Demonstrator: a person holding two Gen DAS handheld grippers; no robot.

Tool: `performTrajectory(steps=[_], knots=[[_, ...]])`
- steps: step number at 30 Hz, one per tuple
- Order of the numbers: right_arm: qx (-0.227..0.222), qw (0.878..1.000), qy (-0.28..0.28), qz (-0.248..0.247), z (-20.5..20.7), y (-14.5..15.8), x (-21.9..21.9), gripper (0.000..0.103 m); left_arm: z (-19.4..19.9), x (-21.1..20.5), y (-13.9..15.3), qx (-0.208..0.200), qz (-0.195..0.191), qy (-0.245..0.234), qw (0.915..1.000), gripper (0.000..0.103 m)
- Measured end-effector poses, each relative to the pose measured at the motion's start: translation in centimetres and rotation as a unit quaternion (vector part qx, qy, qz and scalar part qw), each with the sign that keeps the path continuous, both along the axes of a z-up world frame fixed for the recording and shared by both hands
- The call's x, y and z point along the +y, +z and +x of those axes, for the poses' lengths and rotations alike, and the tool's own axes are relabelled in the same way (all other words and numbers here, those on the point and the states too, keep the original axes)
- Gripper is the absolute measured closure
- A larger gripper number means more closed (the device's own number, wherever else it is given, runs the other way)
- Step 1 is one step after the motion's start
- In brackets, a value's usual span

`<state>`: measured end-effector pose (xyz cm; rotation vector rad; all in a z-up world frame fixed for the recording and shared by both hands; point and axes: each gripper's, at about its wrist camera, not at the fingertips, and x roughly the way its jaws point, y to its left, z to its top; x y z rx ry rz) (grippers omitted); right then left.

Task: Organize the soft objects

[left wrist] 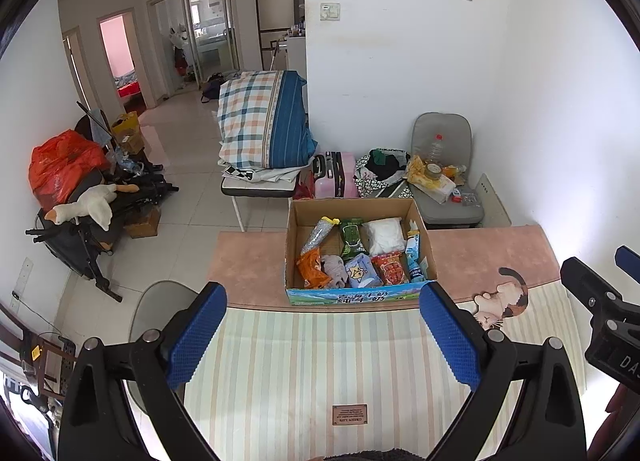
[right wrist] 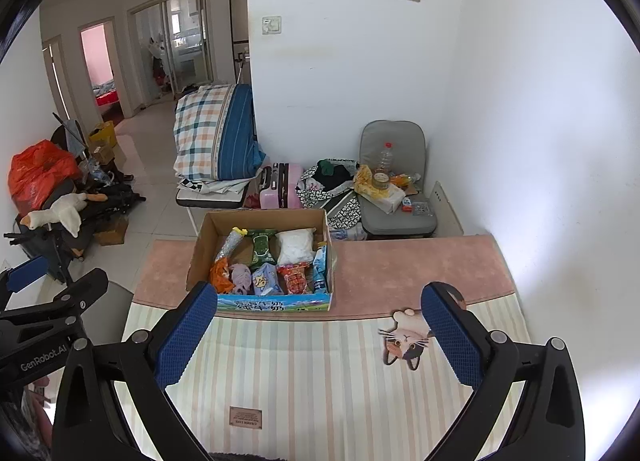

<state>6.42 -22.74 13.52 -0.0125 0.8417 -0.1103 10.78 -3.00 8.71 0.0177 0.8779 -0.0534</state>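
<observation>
Both claws hover over the striped mat point(left wrist: 320, 361) on the bench, jaws spread wide and holding nothing: left claw point(left wrist: 322, 331), right claw point(right wrist: 316, 335). The cardboard box point(left wrist: 356, 295) sits at 12 o'clock from the left claw and 11 o'clock from the right, packed with soft packets: an orange pouch point(left wrist: 312, 269), a white bag point(left wrist: 384, 236), a green pack point(left wrist: 352, 237).

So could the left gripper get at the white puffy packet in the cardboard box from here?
Probably yes: the left gripper is open, the cardboard box is open-topped, and the white puffy packet lies uncovered near its far wall.
</observation>
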Motion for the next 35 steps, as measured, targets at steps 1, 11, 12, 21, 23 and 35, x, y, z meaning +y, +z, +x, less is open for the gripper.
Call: performTrajectory(steps=[1,11,12,21,23,35], knots=[[-0.001,1.0,-0.001,0.0,0.0,0.0,-0.1,0.0,0.0,0.0,0.0,0.0,-0.002,0.0,1.0,0.004],[-0.001,1.0,-0.003,-0.002,-0.1,-0.2,-0.1,0.0,-0.2,-0.2,0.0,0.001,-0.001,-0.005,1.0,0.004],[-0.001,1.0,-0.002,-0.002,-0.1,-0.2,-0.1,0.0,-0.2,-0.2,0.1,0.0,-0.002,-0.004,1.0,0.004],[-0.003,1.0,-0.002,-0.003,-0.3,0.0,-0.2,0.0,-0.5,-0.2,0.1,0.0,-0.005,-0.001,1.0,0.004],[-0.003,1.0,-0.003,-0.004,-0.3,0.0,-0.2,0.0,-0.6,-0.2,0.1,-0.002,-0.004,-0.003,1.0,0.004],[-0.013,1.0,-0.006,-0.01,-0.9,0.9,-0.3,0.0,-0.8,-0.4,0.6,-0.008,-0.001,-0.006,1.0,0.004]])
